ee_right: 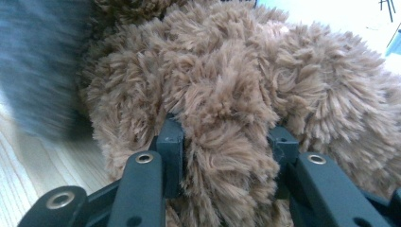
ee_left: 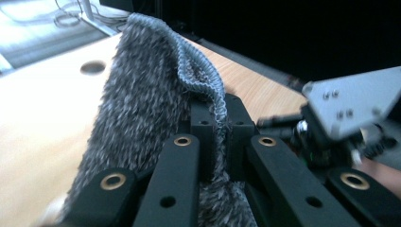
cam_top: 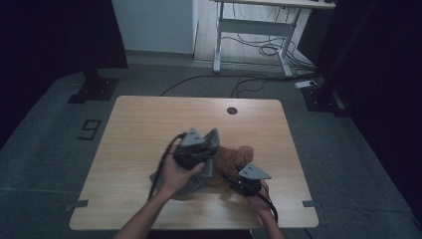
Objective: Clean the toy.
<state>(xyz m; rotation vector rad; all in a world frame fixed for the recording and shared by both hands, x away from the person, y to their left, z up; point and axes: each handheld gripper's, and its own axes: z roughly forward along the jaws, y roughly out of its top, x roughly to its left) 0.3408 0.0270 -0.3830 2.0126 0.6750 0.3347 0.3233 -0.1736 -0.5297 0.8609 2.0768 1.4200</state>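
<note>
Pinching grey knit cloth (ee_left: 142,109) w/ left hand-held gripper (ee_left: 215,127) | right hand-held gripper (ee_right: 227,142) clamps brown teddy (ee_right: 236,80)

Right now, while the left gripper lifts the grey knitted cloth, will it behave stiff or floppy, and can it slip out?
The grey knitted cloth is probably floppy: it folds and drapes over the left gripper. It seems light, since the thin pinch at its ribbed edge holds it up. Slipping looks unlikely, because the fuzzy weave should catch on the jaws, though hard pulling against the brown plush toy might stretch it.
</note>
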